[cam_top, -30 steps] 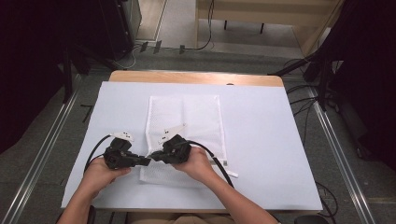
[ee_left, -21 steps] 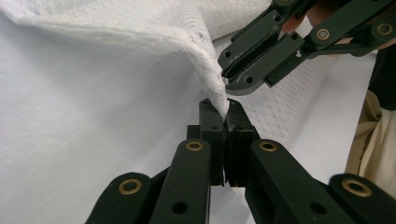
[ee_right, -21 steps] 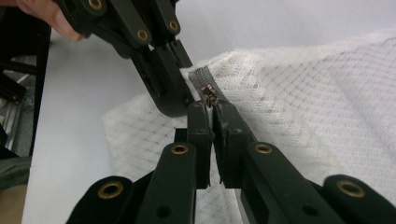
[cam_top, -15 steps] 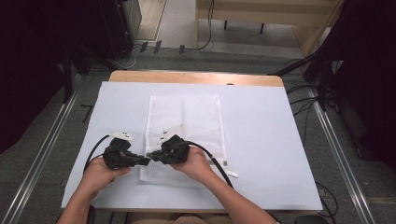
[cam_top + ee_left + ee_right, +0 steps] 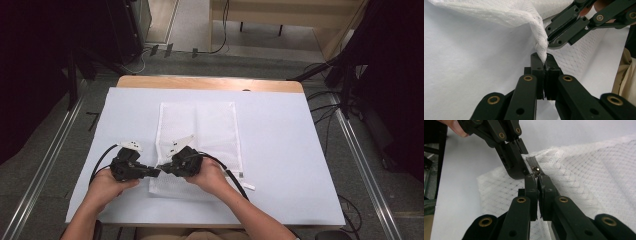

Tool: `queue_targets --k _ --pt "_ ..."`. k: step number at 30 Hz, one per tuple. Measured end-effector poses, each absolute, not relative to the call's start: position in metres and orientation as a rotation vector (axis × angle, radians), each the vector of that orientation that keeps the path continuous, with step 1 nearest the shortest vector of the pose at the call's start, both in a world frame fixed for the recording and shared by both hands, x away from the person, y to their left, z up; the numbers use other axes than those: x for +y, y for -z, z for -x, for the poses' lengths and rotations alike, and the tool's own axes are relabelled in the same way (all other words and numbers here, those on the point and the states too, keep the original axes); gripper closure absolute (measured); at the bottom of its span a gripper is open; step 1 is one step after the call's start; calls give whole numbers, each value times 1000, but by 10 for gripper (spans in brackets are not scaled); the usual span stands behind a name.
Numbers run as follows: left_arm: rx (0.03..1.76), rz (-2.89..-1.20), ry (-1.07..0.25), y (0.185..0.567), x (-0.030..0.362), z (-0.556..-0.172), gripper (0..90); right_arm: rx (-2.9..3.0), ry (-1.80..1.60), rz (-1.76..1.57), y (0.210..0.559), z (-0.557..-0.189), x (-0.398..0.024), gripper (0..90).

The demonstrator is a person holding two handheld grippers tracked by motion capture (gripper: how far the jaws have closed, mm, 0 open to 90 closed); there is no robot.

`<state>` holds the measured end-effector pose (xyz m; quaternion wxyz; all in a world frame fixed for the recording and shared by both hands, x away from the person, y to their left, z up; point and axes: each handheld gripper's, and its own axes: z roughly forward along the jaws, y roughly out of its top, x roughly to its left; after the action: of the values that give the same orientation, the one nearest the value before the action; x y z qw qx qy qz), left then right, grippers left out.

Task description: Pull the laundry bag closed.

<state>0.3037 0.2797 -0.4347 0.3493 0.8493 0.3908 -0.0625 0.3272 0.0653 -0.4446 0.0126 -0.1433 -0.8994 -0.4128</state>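
White table (image 5: 280,150), left tongs (image 5: 544,65) clenching mesh bag (image 5: 200,130) corner, right tongs (image 5: 537,178) clenching zipper pull (image 5: 535,169)

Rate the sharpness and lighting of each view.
High view: even light on the table, dark surroundings, mesh bag pale and low in contrast. Left gripper view: bag corner sharp at the fingers, near linkage soft. Right gripper view: zipper pull fairly crisp, foreground blurred, no glare.

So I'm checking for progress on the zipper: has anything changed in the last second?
Almost nothing. The right gripper, jaws just closing slightly, is shut on the zipper pull. The left gripper stays clamped on the corner of the mesh bag. Both hands and the bag lie as before on the table.
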Motion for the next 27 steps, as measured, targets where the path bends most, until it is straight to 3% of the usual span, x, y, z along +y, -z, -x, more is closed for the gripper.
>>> queue_targets --k 27 --pt "998 -2175 137 431 287 -301 890 -2829 1245 440 445 -332 41 884"
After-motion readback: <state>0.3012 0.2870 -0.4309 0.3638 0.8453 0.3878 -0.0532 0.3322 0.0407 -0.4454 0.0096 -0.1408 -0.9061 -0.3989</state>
